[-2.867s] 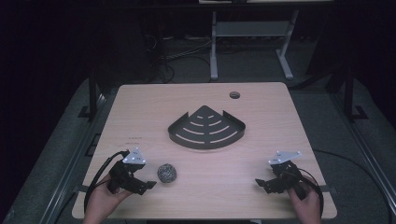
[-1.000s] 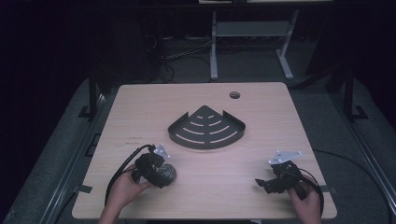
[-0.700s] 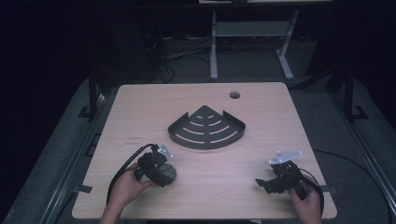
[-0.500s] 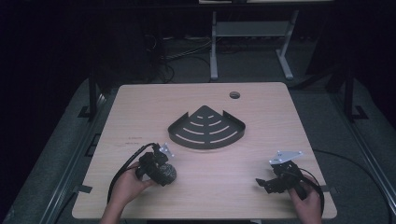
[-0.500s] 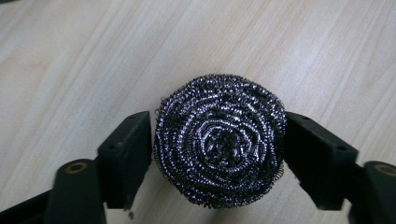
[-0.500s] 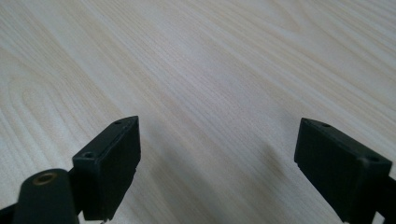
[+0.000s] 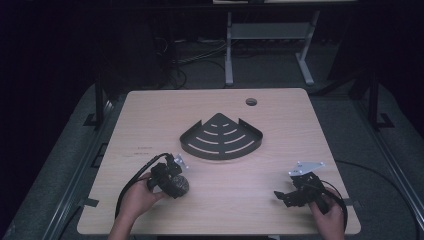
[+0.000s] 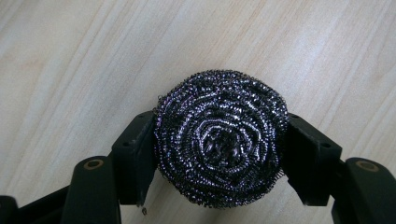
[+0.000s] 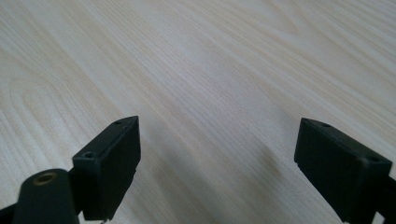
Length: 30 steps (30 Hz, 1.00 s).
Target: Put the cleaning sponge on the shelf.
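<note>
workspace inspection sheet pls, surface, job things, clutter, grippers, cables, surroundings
surface: wooden table, round hole near far edge
job's things: steel scourer on the table at front left; dark slotted corner tray at centre, nothing in it
clutter: nothing seen
grippers: left gripper shut on scourer, jaws just closed; right gripper open over bare wood
cables: one loops from each gripper
surroundings: dark room, metal stand and floor cables behind

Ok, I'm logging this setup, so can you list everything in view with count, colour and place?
Round steel-wool scouring pad: one, dark silvery grey, near-left of table, between the left tongs.
Fan-shaped slotted metal tray: one, black, table centre.
Light wooden table: one, pale wood, with a round hole near its far edge.
Left tongs: black, jaws just closed on the pad.
Right tongs: black, open, near-right, over bare wood.
</note>
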### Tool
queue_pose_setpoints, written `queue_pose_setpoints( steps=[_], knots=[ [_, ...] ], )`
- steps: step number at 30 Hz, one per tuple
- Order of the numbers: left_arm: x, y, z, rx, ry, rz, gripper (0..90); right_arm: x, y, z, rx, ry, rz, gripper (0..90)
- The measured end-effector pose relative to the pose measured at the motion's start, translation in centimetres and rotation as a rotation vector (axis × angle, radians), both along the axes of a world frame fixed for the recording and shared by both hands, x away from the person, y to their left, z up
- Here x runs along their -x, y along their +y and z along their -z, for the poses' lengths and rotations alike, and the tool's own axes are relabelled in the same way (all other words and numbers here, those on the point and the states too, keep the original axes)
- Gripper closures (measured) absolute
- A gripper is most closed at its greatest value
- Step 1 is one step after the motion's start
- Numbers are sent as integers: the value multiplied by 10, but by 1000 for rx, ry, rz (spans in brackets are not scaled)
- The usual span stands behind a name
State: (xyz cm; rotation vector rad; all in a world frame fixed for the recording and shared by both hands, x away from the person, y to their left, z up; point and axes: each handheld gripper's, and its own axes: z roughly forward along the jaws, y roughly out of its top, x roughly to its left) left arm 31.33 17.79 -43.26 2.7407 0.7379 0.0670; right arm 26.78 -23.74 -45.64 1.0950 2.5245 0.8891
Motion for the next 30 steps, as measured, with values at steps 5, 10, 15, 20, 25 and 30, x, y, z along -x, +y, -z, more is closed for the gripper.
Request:
queue_pose_setpoints(
  steps=[5, 10, 15, 20, 25, 30],
  knots=[
    [-2, -3, -3, -29, -2, 2, 342, 0, 0, 0, -2, -1, 0, 141],
    [-6, -8, -9, -43, -5, 3, 344, 0, -1, 0, -4, -1, 3, 141],
    [-13, -14, -16, -60, -4, 4, 344, 0, -1, 0, -6, -3, 5, 141],
    [-22, -22, -26, -63, 5, 4, 343, 0, -1, 0, -8, -2, 4, 141],
    [-29, -29, -32, -72, 6, 13, 343, 0, -4, -1, -14, -2, 13, 141],
    [-36, -37, -38, -79, 9, 27, 343, 0, -4, -1, -15, -1, 13, 140]
  ],
)
